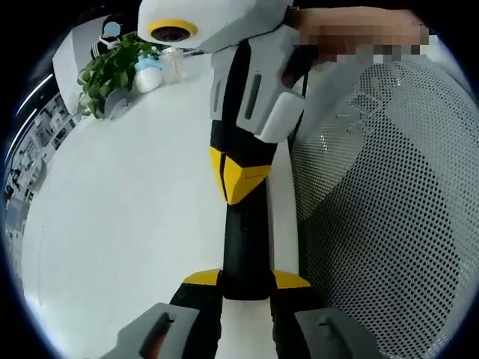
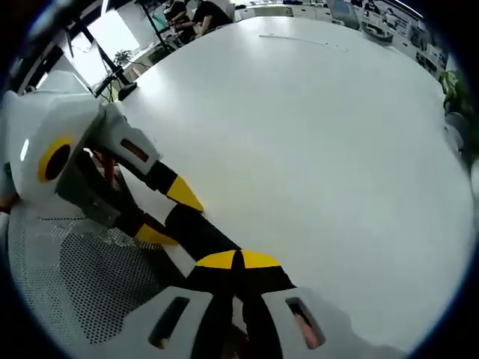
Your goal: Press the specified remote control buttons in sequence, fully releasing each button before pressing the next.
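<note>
Spreading wide beneath everything is a smooth, matte white table (image 2: 322,127), round-edged and plain; beside it bulges a chair back (image 1: 389,224) of white mesh, finely perforated and curved, which crowds the right of the left gripper view and sits at lower left in the right gripper view; at the table's far edge stands a leafy green potted plant (image 1: 112,71), with a small pale bottle (image 1: 148,73) and a clear cup (image 1: 174,63) just beside it; people sit at a distant desk in the right gripper view, too small to tell more. The remote control (image 1: 245,247) is a long, narrow black bar, glossy, lying at the table's edge next to the mesh; its buttons are too dark to make out. The left gripper (image 1: 247,288) has its yellow-tipped jaws pinching the remote's near end from both sides; the right gripper (image 2: 238,263) has its jaws pressed together, tips down on the remote's upper face, as the left gripper view shows.
</note>
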Demonstrator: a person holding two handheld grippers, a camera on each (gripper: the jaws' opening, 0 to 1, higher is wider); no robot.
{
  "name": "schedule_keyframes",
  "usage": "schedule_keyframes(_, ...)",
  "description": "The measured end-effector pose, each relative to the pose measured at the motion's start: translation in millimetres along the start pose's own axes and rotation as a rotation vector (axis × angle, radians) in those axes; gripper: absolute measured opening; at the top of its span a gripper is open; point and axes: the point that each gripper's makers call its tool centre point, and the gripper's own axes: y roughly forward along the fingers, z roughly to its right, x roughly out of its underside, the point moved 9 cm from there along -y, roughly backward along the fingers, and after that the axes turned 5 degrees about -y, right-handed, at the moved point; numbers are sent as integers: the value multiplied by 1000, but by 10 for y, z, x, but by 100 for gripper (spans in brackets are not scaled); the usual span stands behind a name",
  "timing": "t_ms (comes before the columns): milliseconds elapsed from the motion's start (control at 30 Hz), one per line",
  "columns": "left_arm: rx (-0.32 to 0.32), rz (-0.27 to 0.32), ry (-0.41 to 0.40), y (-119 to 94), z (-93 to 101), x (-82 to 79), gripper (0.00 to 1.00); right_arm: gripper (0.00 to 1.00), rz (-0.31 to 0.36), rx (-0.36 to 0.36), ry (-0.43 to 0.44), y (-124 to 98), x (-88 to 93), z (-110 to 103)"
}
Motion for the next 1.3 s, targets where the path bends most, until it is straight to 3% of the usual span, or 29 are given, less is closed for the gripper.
schedule_keyframes(267,1,2,-3,5,-5,2,24,0,9,9,-23,10,1,-1)
schedule_keyframes(533,1,3,-6,6,-4,-1,24,0,16,36,-101,23,8,-30)
schedule_keyframes(1300,-1,4,-14,-4,1,1,24,0,6,17,-48,7,14,-26)
